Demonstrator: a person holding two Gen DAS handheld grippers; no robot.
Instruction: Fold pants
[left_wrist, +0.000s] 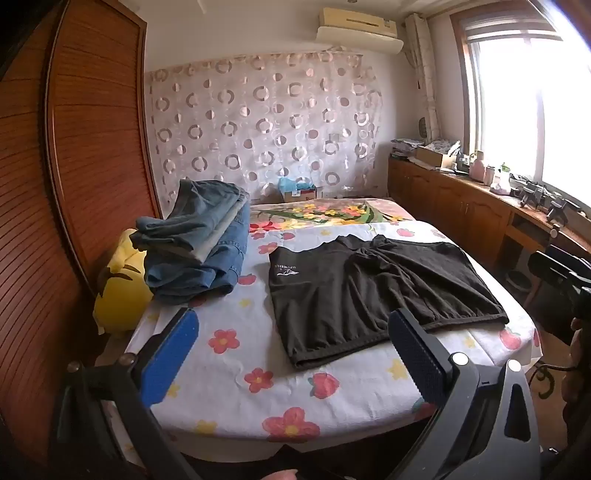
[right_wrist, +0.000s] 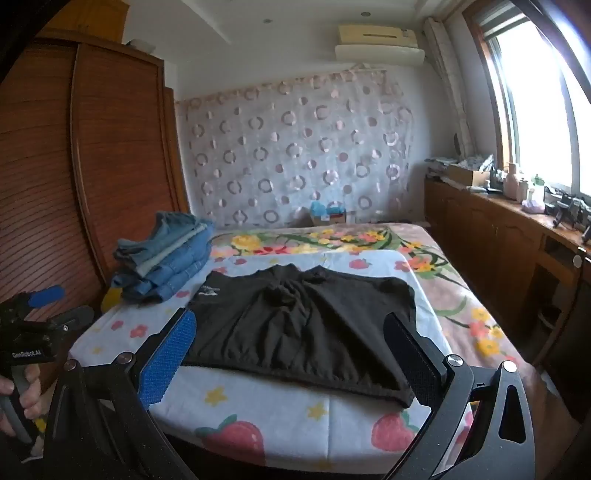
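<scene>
The black pants (right_wrist: 303, 325) lie spread flat on the bed (right_wrist: 258, 417) just ahead of both tongs, long axis running crosswise to them. The right tongs (right_wrist: 291, 354) face the near hem squarely and look closer; the left tongs (left_wrist: 295, 350) hang off its left corner. Both gape fully and grip nothing. One black pair, one stack of folded jeans (left_wrist: 195, 243) far left
</scene>
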